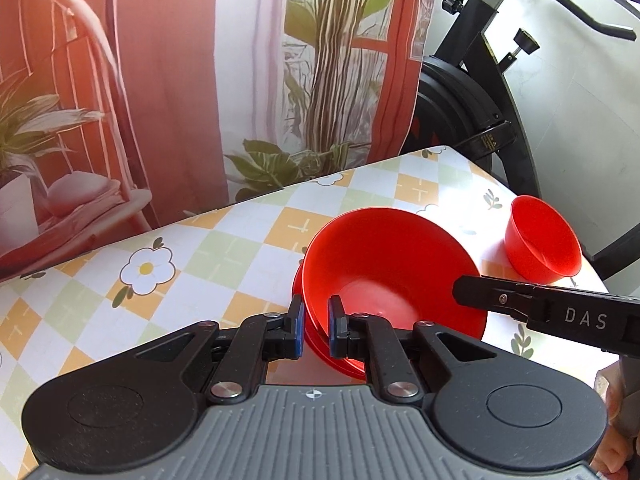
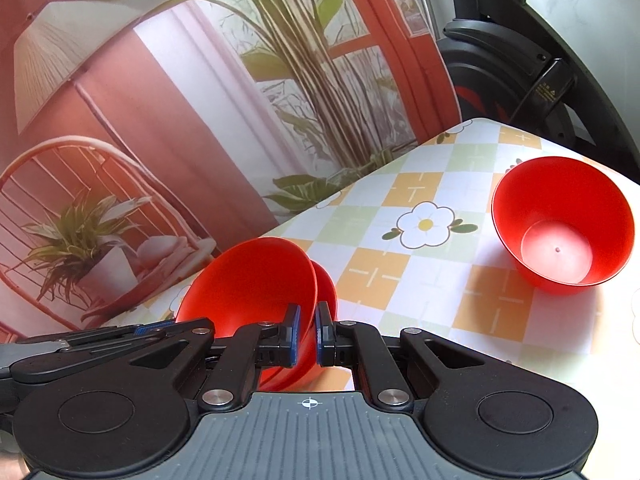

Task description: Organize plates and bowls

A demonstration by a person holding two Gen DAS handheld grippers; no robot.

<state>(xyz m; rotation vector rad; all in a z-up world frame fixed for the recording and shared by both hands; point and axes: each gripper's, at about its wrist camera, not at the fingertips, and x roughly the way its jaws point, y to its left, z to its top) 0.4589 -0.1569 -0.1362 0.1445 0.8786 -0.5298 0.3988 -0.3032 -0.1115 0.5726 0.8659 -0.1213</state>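
Note:
Two nested red bowls [image 1: 384, 268] are tilted over the checked tablecloth [image 1: 200, 260]. My left gripper [image 1: 316, 326] is shut on their near rim, one finger inside and one outside. My right gripper [image 1: 468, 292] comes in from the right and meets the upper bowl's right rim. In the right wrist view, my right gripper [image 2: 309, 334] is shut on the rim of the upper red bowl [image 2: 248, 280]. The lower bowl [image 2: 330, 284] peeks out behind it, and the left gripper [image 2: 160, 326] shows at the far side. A third red bowl [image 2: 560, 224] [image 1: 540, 240] stands upright alone to the right.
A printed backdrop [image 1: 160, 80] of a chair and plants hangs right behind the table's far edge. A black exercise bike [image 1: 472, 100] stands past the table's far right corner. The flowered tablecloth [image 2: 420, 280] lies bare between the nested bowls and the lone bowl.

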